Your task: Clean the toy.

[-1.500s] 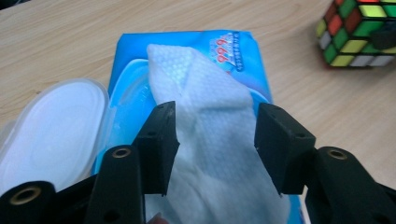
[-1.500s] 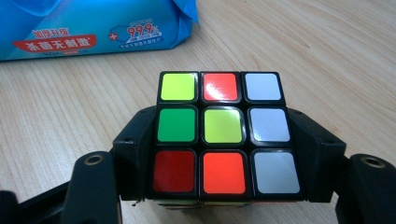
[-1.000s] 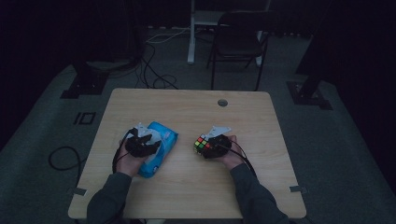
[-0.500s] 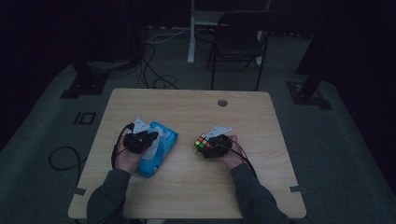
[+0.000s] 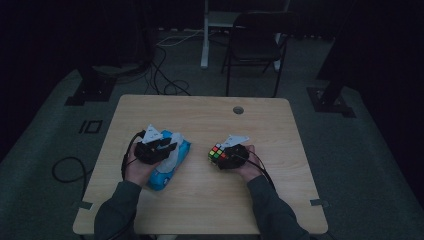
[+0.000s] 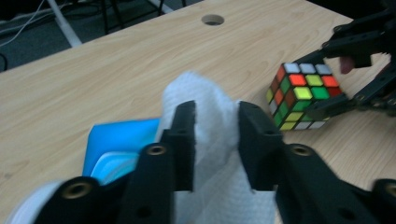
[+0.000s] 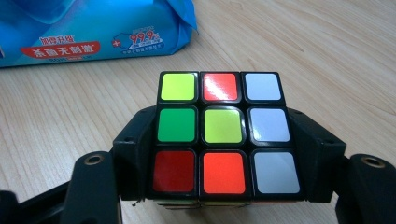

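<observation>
Two grippers are at work on the counter (image 5: 200,115), one in each of my hands. My left gripper (image 6: 215,140) hovers over the blue pack of wipes (image 5: 167,162), which lies flat on the counter's left half. A white wipe (image 6: 205,116) stands up out of the pack between my left fingers (image 6: 183,135). Those fingers have just been opening again after a squeeze. In the left gripper view the wipe fills the gap and seems to touch both pads, though I cannot tell for sure whether they still press on it or merely flank it.

My right gripper (image 7: 224,154) sits on the right half of the counter, well apart from the pack. Its fingers (image 7: 135,149) are clamped on a puzzle cube (image 7: 223,130), one pad against each side of it. The cube's face toward the camera shows yellow, red and white along the far row, green, yellow and white across the middle, and red, orange and white nearest me. In the high view the cube (image 5: 216,153) rests low at the counter, just ahead of my right hand (image 5: 245,167), and the left hand (image 5: 137,167) lies beside the pack.

A round hole (image 5: 238,110) marks the counter's far edge. A dark chair (image 5: 255,47) stands on the floor beyond.
</observation>
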`<state>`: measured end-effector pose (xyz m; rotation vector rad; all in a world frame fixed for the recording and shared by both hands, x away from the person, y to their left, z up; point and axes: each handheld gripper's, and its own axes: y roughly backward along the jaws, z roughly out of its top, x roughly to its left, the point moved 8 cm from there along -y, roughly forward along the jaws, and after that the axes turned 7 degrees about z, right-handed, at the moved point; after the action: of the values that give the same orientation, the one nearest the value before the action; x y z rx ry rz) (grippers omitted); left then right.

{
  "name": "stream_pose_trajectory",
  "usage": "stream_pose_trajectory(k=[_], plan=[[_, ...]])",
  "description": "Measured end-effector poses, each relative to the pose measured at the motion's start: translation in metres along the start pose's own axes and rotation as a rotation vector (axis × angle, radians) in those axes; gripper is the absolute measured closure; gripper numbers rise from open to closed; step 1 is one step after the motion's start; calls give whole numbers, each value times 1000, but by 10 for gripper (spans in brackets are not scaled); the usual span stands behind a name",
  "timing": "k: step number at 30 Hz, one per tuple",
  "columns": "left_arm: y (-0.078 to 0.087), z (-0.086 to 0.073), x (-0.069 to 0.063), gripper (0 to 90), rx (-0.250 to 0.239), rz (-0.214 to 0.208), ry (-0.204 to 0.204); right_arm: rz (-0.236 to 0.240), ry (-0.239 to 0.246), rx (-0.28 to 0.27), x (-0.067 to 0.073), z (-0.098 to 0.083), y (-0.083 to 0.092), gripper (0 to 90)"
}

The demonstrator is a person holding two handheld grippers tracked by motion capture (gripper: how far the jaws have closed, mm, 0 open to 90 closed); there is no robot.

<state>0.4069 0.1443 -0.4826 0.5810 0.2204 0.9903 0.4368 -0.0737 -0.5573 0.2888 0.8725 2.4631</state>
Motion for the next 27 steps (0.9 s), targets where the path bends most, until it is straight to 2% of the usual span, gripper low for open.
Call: stream_pose_trajectory(k=[1, 3, 7, 9, 10, 12, 13, 14, 15, 18, 20, 22, 24, 27], plan=[[0, 0, 0, 626, 0, 0, 0, 0, 0, 0, 0, 0, 0, 338], [-1, -15, 8, 601, 38, 36, 8, -2, -2, 0, -2, -1, 1, 337], [-3, -36, 16, 528, 76, 59, 37, -3, -2, -4, -1, 0, 2, 337], [-2, -38, 18, 503, 72, 62, 46, -3, -2, -4, -1, 0, 2, 337], [4, -41, 20, 497, 51, 47, 68, -2, -1, -3, -1, 0, 2, 338], [11, -41, 20, 490, 24, 27, 83, -4, 0, -2, -2, 0, 2, 337], [11, -41, 20, 486, 24, 27, 83, -3, 1, -1, -2, -1, 1, 337], [19, -38, 22, 486, -7, 17, 94, -4, -1, 0, -2, -1, 1, 337], [22, -37, 24, 486, -8, 26, 92, -4, -1, -1, -2, -1, 1, 337], [18, -38, 27, 489, 23, 57, 72, -2, -2, 2, -1, -1, 1, 337], [11, -40, 26, 486, 48, 36, 63, 0, 2, -3, 0, 0, 0, 337], [-2, -45, 25, 475, 93, 24, 62, 2, 3, -3, 1, 1, 0, 337], [-10, -49, 24, 490, 123, 27, 61, 4, 3, -2, 1, 1, -1, 337], [-15, -52, 23, 657, 145, 29, 70, 6, 2, -2, 0, 1, 0, 337]])
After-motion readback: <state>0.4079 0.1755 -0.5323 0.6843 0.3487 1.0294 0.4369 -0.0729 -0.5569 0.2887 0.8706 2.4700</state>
